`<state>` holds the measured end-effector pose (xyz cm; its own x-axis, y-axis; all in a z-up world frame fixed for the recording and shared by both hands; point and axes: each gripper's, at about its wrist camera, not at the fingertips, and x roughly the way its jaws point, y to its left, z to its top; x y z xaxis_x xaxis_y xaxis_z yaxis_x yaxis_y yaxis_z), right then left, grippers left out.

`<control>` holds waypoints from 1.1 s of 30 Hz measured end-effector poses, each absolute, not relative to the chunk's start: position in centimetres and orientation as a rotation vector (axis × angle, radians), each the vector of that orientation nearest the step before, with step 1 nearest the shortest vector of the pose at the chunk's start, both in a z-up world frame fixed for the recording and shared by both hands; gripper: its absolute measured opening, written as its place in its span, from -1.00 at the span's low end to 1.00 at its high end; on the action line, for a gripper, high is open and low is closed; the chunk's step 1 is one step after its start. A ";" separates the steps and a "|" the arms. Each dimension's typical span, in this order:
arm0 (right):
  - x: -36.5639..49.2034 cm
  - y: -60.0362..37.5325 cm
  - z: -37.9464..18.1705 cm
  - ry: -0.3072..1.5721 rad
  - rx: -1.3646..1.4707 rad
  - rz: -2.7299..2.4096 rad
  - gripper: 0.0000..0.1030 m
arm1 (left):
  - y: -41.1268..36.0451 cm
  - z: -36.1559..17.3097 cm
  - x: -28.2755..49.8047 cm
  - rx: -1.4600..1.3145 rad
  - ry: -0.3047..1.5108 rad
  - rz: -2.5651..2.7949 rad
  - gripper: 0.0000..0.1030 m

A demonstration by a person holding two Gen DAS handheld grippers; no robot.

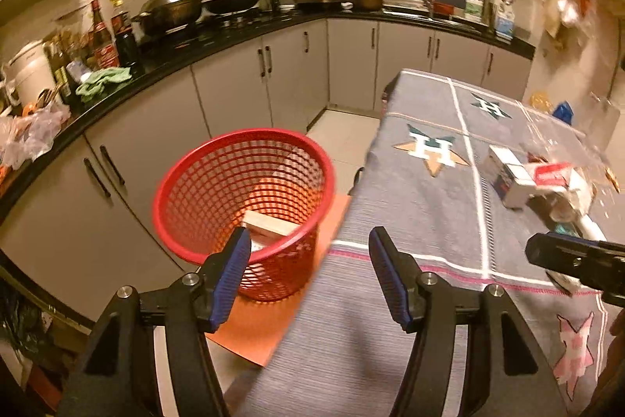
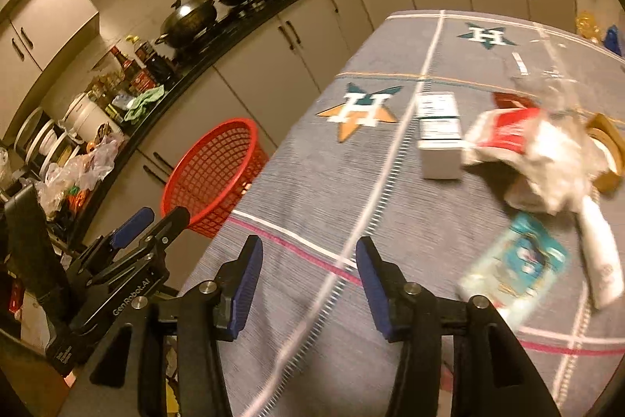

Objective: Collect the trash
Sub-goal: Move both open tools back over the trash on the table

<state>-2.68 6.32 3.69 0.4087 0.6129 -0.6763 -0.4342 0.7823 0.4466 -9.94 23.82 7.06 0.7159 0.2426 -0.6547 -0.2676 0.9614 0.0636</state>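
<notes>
1. The trash lies in a loose heap on the grey cloth-covered table (image 2: 312, 190): a white box (image 2: 439, 135), a red-and-white wrapper (image 2: 504, 133), crumpled paper (image 2: 554, 167) and a teal packet (image 2: 515, 260).
2. The box lies flat, its long side running away from the camera; its label is too blurred to read.
3. The red basket (image 1: 244, 198) stands upright on the floor beside the table, with a pale box (image 1: 269, 225) inside.
4. The left gripper (image 1: 310, 276) and right gripper (image 2: 308, 284) both gape, holding nothing.
5. "GenRobot.AI" reads on the left gripper's side in the right wrist view.
</notes>
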 end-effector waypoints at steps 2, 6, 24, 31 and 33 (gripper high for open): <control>-3.2 5.1 3.9 0.923 0.208 0.651 0.11 | 22.6 6.9 -9.8 -0.015 0.723 0.267 0.20; -3.9 2.5 4.1 0.899 0.217 0.619 0.11 | 20.2 6.7 -9.3 0.026 0.731 0.227 0.20; -5.2 -12.0 4.3 0.804 0.400 0.406 0.11 | 10.8 5.6 -8.1 0.120 0.792 -0.025 0.30; -5.2 -14.6 3.1 0.825 0.454 0.366 0.11 | 5.5 4.5 -6.7 0.166 0.879 -0.243 0.62; -5.2 -15.0 2.9 0.828 0.462 0.360 0.11 | 4.3 3.9 -6.2 0.178 0.897 -0.270 0.62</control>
<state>-5.24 -14.98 2.87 0.6264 0.4768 -0.6167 -0.1257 0.8425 0.5238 -6.18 4.33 3.94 0.5936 -0.1564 -0.7894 0.3047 0.9516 0.0406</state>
